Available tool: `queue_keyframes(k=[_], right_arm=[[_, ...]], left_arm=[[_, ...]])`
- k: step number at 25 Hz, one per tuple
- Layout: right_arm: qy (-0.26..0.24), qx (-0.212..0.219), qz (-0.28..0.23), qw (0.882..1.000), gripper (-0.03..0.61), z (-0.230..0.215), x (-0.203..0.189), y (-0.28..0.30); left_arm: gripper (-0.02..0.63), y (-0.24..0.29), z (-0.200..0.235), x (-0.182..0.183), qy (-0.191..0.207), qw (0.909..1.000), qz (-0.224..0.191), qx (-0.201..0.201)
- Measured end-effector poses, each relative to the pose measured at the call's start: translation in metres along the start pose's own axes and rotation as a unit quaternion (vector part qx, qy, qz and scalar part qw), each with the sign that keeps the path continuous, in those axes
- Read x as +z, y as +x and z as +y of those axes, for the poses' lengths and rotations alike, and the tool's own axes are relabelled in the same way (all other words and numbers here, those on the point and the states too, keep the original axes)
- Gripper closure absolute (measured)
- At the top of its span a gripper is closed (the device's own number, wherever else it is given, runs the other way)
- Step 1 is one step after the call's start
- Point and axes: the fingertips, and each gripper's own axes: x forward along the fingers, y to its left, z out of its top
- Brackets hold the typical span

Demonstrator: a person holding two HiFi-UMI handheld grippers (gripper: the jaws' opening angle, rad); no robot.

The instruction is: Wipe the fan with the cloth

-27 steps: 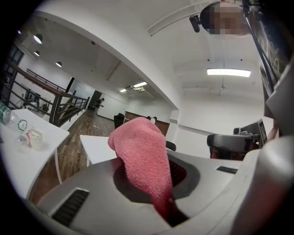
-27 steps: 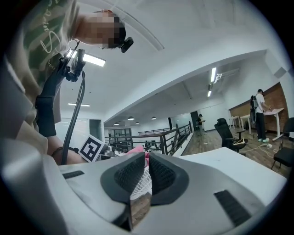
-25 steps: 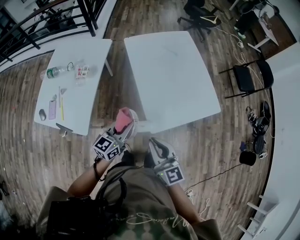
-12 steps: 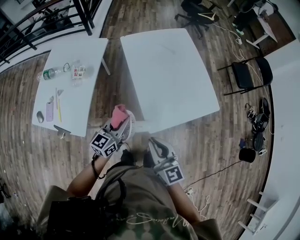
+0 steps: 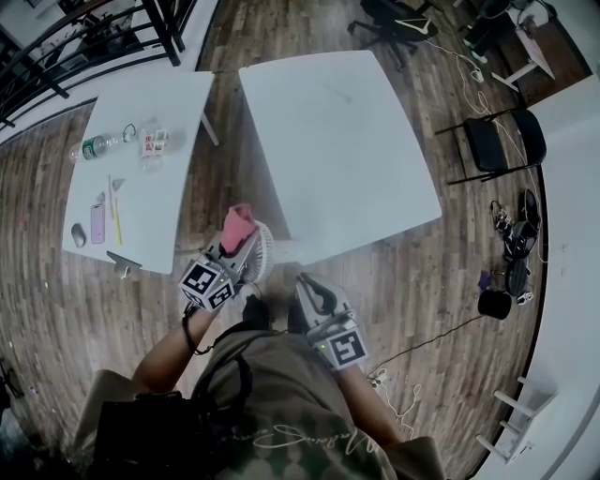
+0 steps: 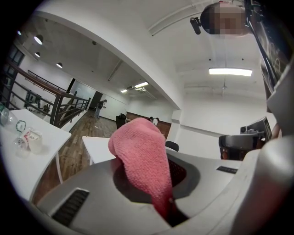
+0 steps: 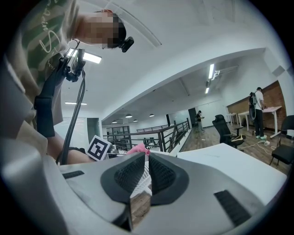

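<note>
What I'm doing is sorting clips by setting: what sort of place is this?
Probably an open-plan office or workspace: large white tables, a black swivel chair and a folding chair on a wood floor, with a railing along one side.

Wood floor (image 5: 412, 281) is bearing a large white table (image 5: 337, 150) and a smaller table (image 5: 173, 103) beside it; black railing (image 5: 94, 37) is running behind; strip light (image 6: 229, 71) is glowing.
</note>
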Motion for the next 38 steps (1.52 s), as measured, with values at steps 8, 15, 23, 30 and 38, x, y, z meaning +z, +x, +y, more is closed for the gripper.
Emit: queue_keyframes(k=[8,15,23,30,38], right_arm=[[0.009,0.016,0.015,1.000,0.554,0.011,-0.009,0.015],[0.005,0.029,0.029,0.999,0.554,0.020,-0.014,0.025],[-0.001,0.044,0.033,0.998,0.554,0.029,-0.012,0.031],[0.000,0.049,0.044,0.998,0.554,0.037,-0.018,0.026],[-0.002,0.059,0.045,0.997,0.554,0.047,-0.021,0.018]], left_arm=[[0.572,-0.003,0.019,-0.008,0.016,0.9998,-0.007,0.010],[0.569,-0.012,0.037,-0.024,0.000,0.9997,0.007,0.021],[0.569,-0.023,0.047,-0.037,-0.044,0.9980,-0.008,0.043],[0.569,-0.039,0.051,-0.055,-0.052,0.9968,-0.001,0.060],[0.569,-0.060,0.040,-0.076,-0.065,0.9954,0.013,0.068]])
